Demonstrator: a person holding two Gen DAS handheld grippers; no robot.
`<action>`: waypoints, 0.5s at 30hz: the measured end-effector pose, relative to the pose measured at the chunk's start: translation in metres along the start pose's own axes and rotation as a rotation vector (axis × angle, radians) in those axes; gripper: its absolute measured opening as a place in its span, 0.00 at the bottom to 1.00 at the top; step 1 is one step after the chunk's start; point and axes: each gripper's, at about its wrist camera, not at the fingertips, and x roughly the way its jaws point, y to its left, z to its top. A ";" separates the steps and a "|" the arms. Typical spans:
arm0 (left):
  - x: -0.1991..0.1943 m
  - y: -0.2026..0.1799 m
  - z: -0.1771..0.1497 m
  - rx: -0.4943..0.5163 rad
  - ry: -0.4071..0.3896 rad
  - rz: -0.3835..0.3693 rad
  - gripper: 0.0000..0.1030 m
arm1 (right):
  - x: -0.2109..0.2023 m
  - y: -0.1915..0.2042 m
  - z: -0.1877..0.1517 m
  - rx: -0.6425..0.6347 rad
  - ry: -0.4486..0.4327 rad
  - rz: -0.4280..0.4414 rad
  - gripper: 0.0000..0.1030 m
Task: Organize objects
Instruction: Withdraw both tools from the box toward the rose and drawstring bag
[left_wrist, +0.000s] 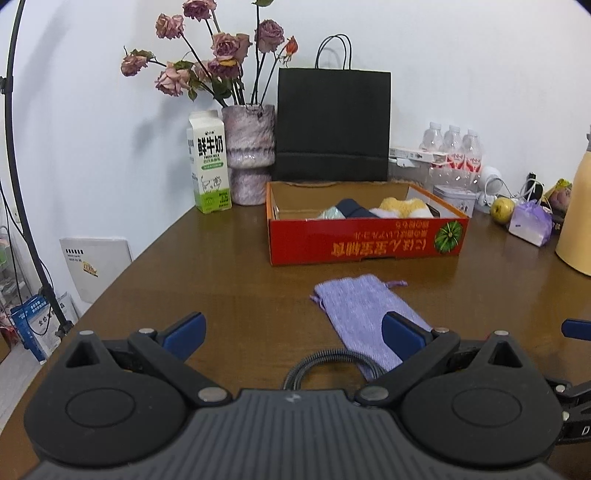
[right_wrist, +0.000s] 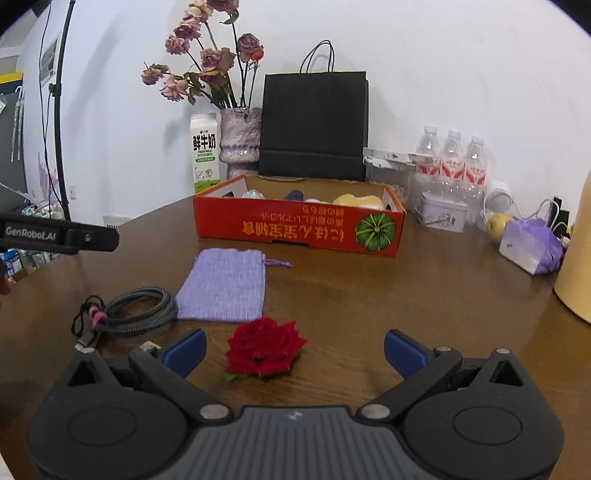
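Observation:
A lilac knitted pouch (left_wrist: 364, 314) lies flat on the brown table (left_wrist: 221, 266), in front of a red cardboard box (left_wrist: 365, 242) holding soft items. My left gripper (left_wrist: 293, 332) is open and empty, low over the table, its right finger over the pouch's near end; a coiled grey cable (left_wrist: 325, 363) lies just under it. In the right wrist view the pouch (right_wrist: 225, 290) and cable (right_wrist: 136, 310) lie left of centre, the box (right_wrist: 299, 230) behind. My right gripper (right_wrist: 295, 350) is open, its fingers on either side of a red fabric rose (right_wrist: 264, 349), not touching it.
At the back stand a milk carton (left_wrist: 209, 162), a vase of dried roses (left_wrist: 249, 153), a black paper bag (left_wrist: 332, 125) and water bottles (left_wrist: 452, 149). A small tin (right_wrist: 441, 212), a pear (right_wrist: 496, 225), a lilac packet (right_wrist: 532, 245) and a yellow jug (left_wrist: 576, 206) crowd the right side.

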 end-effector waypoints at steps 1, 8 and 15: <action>-0.001 0.000 -0.002 0.001 0.004 -0.001 1.00 | -0.001 -0.001 -0.002 0.002 0.002 0.001 1.00; -0.006 -0.002 -0.018 0.003 0.035 -0.012 1.00 | -0.003 -0.001 -0.013 0.010 0.023 0.010 1.00; -0.007 0.000 -0.029 0.008 0.073 -0.009 1.00 | -0.002 0.000 -0.024 0.015 0.048 -0.004 1.00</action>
